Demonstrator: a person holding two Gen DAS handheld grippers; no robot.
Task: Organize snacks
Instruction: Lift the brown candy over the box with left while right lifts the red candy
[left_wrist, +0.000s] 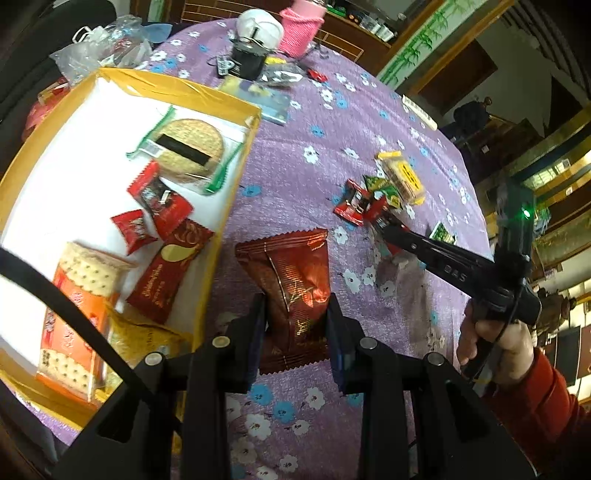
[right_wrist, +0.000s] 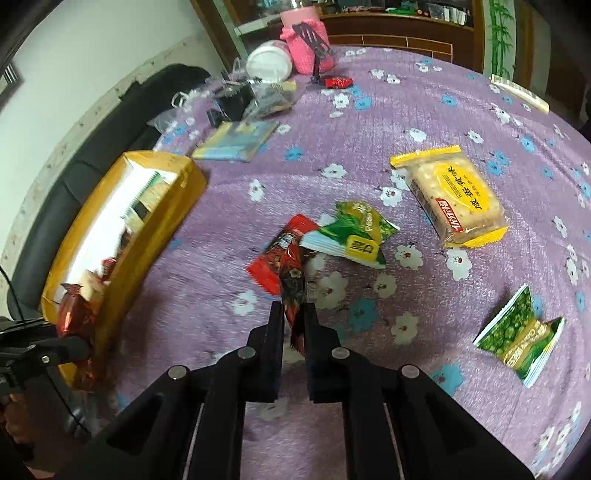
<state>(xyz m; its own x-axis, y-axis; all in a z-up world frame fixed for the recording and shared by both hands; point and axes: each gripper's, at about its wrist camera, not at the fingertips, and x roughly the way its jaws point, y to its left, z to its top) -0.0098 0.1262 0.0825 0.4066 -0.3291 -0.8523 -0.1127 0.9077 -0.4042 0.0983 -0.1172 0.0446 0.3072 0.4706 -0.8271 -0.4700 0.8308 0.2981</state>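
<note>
Left wrist view: left gripper pinches dark-red foil snack packet; swing toward yellow box at 10 o'clock, clear rim, then release. Right gripper pinches small red wrapper; lift clear of green packet.

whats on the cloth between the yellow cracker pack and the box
In the right wrist view, a green snack packet and a red packet lie between the yellow cracker pack and the box; beyond them, bare purple cloth.

Black tongs, silver screws, seemingly red sleeve
</note>
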